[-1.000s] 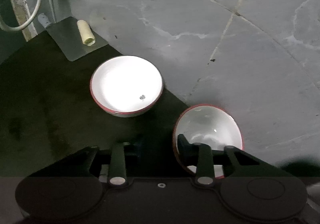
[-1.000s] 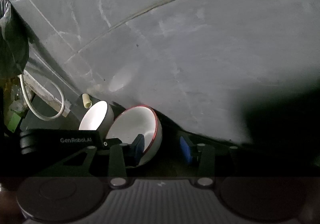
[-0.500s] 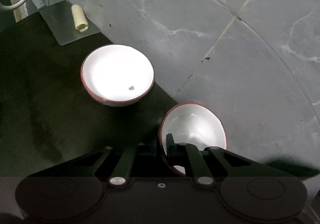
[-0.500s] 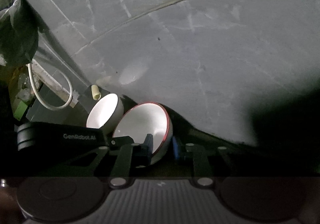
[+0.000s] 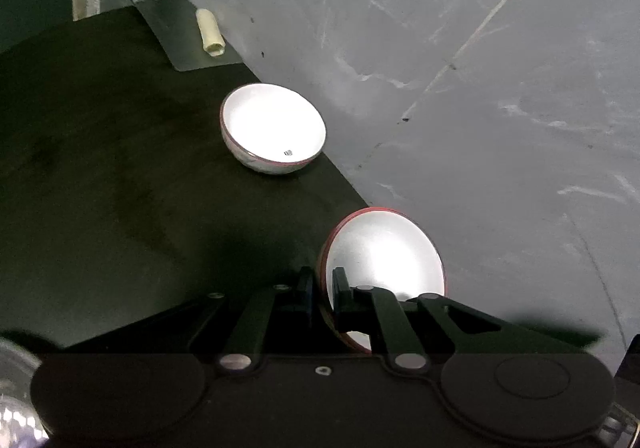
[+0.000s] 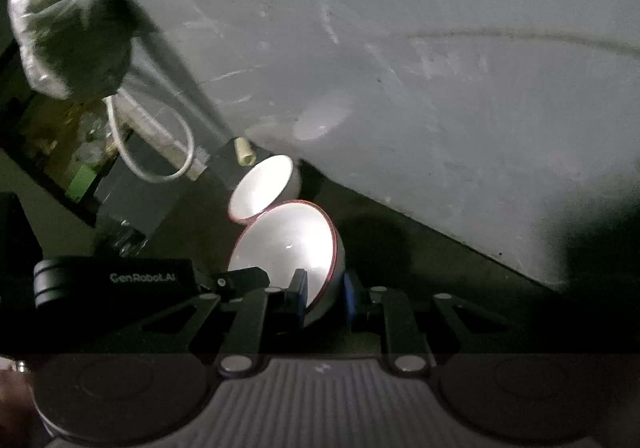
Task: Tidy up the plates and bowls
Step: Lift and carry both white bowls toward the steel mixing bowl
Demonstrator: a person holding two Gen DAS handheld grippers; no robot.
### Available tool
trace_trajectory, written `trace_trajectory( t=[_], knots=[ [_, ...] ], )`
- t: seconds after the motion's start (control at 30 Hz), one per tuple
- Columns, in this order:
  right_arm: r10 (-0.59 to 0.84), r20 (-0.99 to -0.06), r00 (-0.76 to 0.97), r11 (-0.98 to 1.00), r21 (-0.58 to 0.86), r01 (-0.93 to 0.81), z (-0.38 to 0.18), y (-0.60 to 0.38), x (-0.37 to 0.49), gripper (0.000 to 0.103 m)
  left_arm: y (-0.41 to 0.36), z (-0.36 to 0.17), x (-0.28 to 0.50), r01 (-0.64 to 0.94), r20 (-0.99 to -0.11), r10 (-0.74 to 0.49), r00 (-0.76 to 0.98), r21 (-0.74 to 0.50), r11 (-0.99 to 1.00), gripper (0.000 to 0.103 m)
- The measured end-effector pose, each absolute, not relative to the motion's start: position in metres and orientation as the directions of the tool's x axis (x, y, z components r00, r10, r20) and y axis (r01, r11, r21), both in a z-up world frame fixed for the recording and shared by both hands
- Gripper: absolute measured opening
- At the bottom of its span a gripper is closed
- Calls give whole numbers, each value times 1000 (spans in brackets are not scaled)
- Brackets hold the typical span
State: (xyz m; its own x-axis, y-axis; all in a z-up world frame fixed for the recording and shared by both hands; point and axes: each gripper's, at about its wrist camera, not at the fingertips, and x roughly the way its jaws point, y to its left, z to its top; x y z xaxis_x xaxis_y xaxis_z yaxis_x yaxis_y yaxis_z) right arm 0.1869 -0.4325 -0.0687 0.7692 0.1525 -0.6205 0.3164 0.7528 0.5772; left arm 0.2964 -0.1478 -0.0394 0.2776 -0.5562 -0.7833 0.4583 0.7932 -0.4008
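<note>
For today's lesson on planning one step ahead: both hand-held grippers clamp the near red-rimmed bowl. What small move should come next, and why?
Probably carry the tilted near bowl over the far bowl to nest it. The left hand-held gripper and right hand-held gripper already pinch its rim, while the far bowl sits upright and empty on the dark table.

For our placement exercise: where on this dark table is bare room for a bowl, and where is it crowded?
Free: the broad table stretch left of the resting bowl, below the metal sheet. Crowded: along the edge, by that bowl and the held bowl.
</note>
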Motion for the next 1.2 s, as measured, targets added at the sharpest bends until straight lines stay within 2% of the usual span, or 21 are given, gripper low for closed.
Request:
trace_trajectory(
  t=[0.53, 1.2],
  knots=[
    [256, -601, 757, 825, 544, 153, -15, -414, 137, 21, -88, -9, 232, 368, -710, -615, 344, -501, 784, 9],
    [395, -649, 650, 883, 464, -73, 25, -357, 101, 21, 4, -4, 159, 263, -671, -617, 412, -560, 785, 10]
  ],
)
